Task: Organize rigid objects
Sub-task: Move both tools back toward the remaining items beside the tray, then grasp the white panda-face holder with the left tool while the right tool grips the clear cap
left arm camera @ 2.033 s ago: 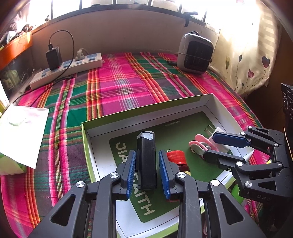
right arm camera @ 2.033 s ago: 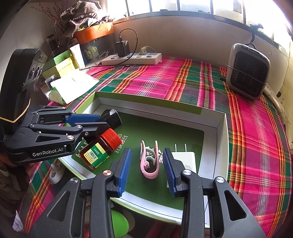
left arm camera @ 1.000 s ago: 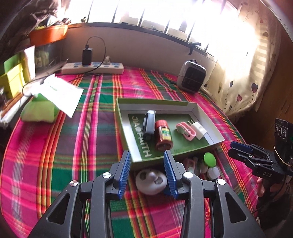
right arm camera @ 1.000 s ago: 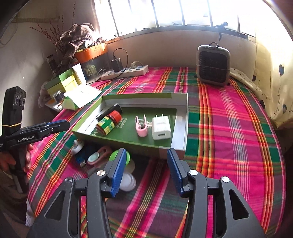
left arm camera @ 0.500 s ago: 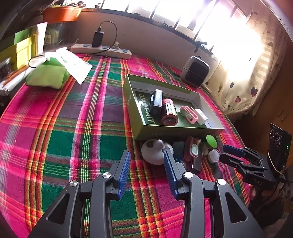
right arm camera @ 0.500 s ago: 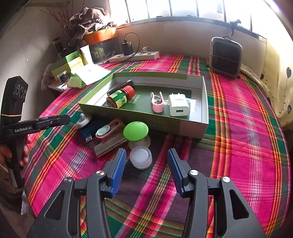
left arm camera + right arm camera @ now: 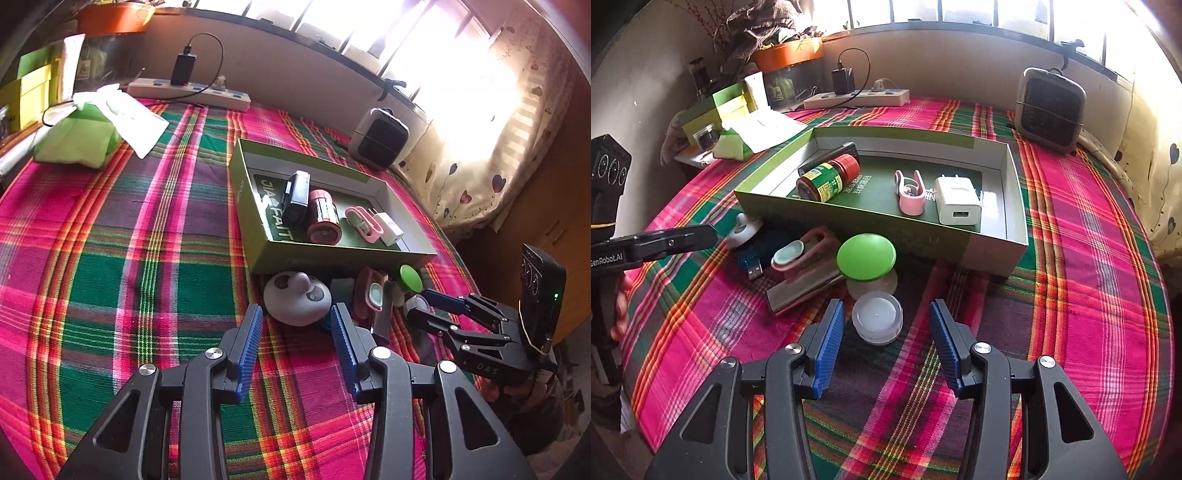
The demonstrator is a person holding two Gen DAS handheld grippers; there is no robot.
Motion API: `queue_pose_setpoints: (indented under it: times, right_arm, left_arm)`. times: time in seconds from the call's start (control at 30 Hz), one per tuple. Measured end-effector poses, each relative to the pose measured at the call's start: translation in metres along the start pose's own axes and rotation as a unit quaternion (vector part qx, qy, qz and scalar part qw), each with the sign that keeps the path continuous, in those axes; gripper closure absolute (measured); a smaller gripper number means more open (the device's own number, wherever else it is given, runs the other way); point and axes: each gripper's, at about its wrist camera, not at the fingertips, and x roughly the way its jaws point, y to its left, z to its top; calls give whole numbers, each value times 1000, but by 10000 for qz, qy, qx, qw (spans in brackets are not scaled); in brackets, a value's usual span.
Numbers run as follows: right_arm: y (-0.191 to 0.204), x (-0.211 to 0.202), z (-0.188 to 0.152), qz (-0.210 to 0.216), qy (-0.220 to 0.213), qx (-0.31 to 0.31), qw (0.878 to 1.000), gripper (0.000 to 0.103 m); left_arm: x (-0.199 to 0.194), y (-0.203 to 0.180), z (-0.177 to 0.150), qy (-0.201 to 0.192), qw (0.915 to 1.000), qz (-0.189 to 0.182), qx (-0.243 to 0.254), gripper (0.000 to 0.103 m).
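Box (image 7: pixel 993 254): four items inside; both grippers, left (image 7: pixel 296 318) and right (image 7: pixel 886 320), parted, empty.

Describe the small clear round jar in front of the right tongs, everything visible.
The small clear round jar is a low, squat cylinder of translucent, whitish plastic with a flat lid, closed. It stands upright on the plaid tablecloth, outside the green box. It lies just ahead of the right tongs, roughly between their open blue pads, which do not touch it. Just behind it is the green-lidded jar; whether the two touch is unclear.
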Motion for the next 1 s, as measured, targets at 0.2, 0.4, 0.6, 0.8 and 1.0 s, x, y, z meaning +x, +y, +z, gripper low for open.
queue_pose_setpoints:
  times: [0.2, 0.4, 0.6, 0.8, 1.0]
  right_arm:
    - [5, 4, -2, -50, 93, -108, 9999, 65]
    - [4, 3, -3, -119, 76, -122, 9998, 75]
    - [0, -1, -5, -99, 59, -60, 9999, 75]
    - [-8, -12, -8, -145, -96, 38, 9998, 75]
    - [-17, -22, -14, -204, -198, 115, 9995, 75]
  left_arm:
    - [1, 1, 0, 10, 10000, -37, -20, 65]
    - [5, 1, 0, 38, 10000, -29, -27, 65]
    - [7, -4, 3, 21, 10000, -89, -31, 64]
    - [14, -4, 9, 48, 9999, 23, -95, 49]
    - [23, -4, 13, 149, 9993, 331, -103, 49]
